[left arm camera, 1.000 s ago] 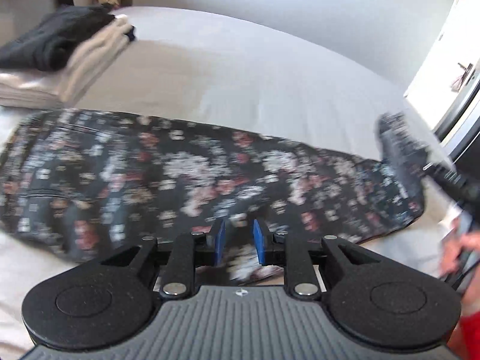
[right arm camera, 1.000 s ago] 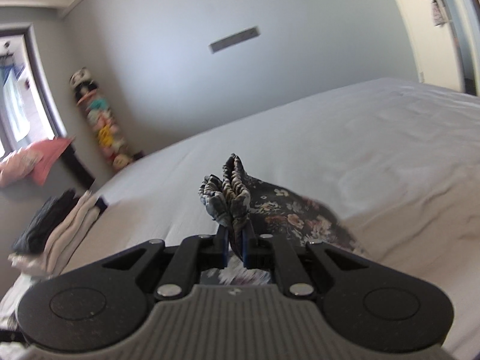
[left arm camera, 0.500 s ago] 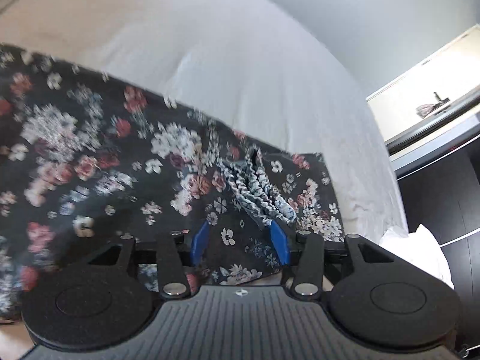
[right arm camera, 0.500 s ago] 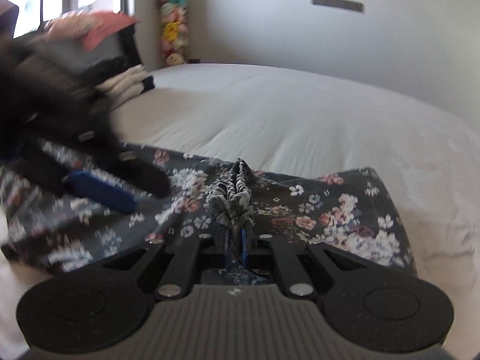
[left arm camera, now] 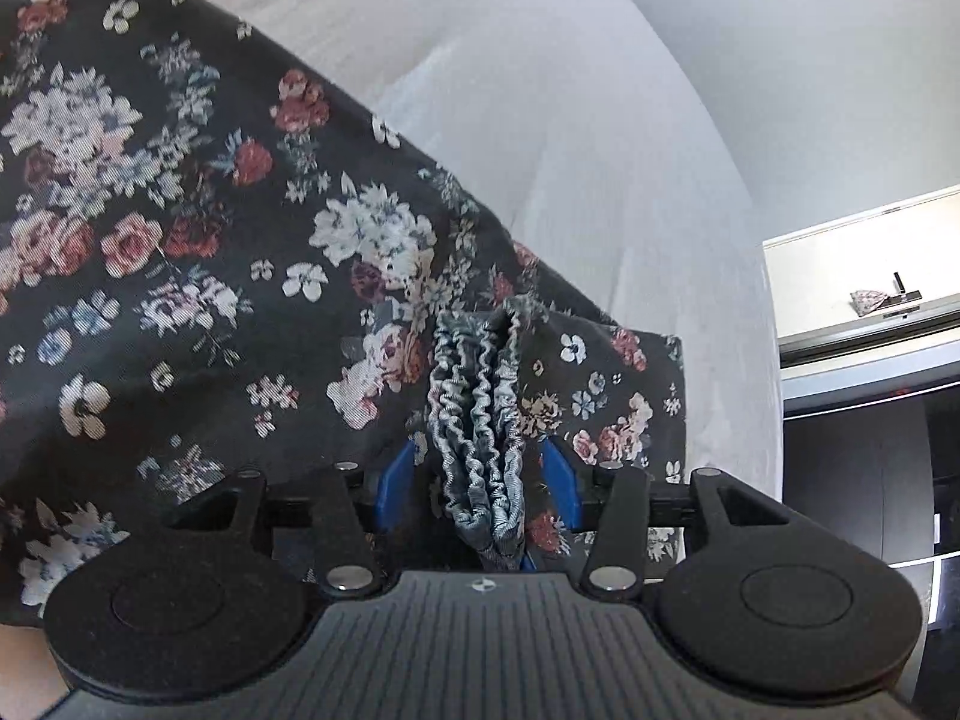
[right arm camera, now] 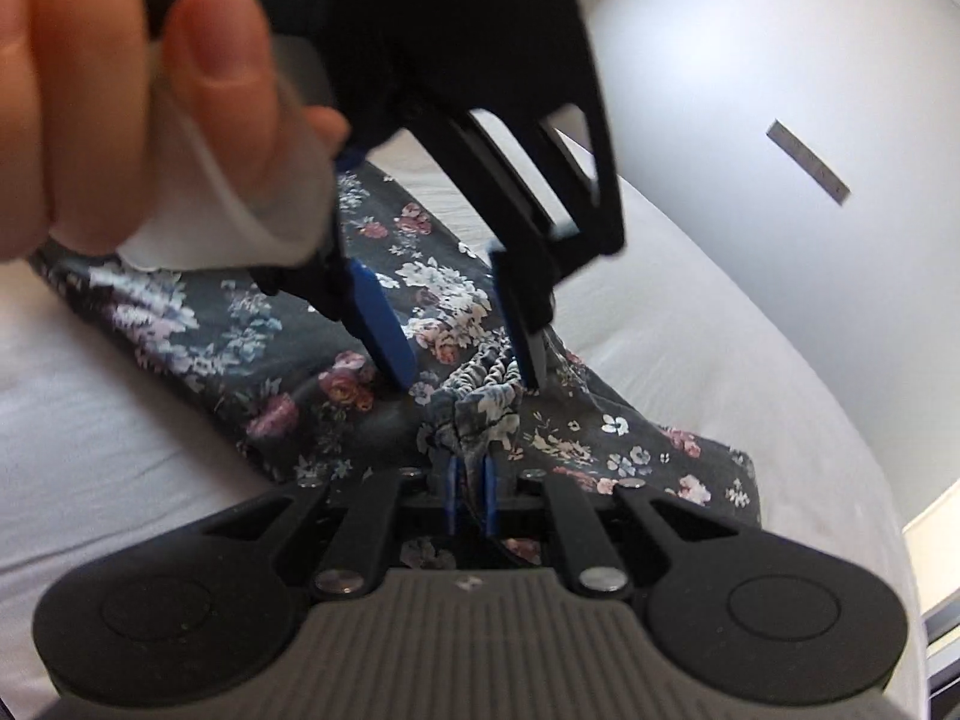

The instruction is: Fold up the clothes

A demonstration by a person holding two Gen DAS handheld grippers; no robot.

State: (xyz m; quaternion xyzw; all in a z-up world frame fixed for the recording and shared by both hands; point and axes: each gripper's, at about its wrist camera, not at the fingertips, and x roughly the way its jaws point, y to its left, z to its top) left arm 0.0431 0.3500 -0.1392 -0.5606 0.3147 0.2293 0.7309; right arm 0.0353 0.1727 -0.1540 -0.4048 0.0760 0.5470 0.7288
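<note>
A dark floral garment point(left arm camera: 180, 252) lies spread on the white bed point(left arm camera: 540, 90). Its gathered elastic waistband point(left arm camera: 480, 408) stands up in a bunch. My left gripper point(left arm camera: 478, 486) is open, with the bunch between its blue pads point(left arm camera: 561, 486) and a small gap on each side. In the right wrist view the left gripper point(right arm camera: 465, 378) reaches down from above, straddling the waistband point(right arm camera: 480, 372), with a hand point(right arm camera: 120, 90) around its handle. My right gripper point(right arm camera: 471, 498) is shut on the same bunch, just below the left one.
White bedsheet point(right arm camera: 690, 312) surrounds the garment on all sides. A grey wall point(right arm camera: 750, 60) with a small metal strip point(right arm camera: 810, 162) stands behind the bed. A pale door with a handle point(left arm camera: 894, 294) and dark furniture point(left arm camera: 870, 468) lie beyond the bed's right edge.
Both grippers came down toward the bed and rolled. The left gripper widened its jaws and moved in over the waistband bunch that the right gripper holds, now filling the right wrist view.
</note>
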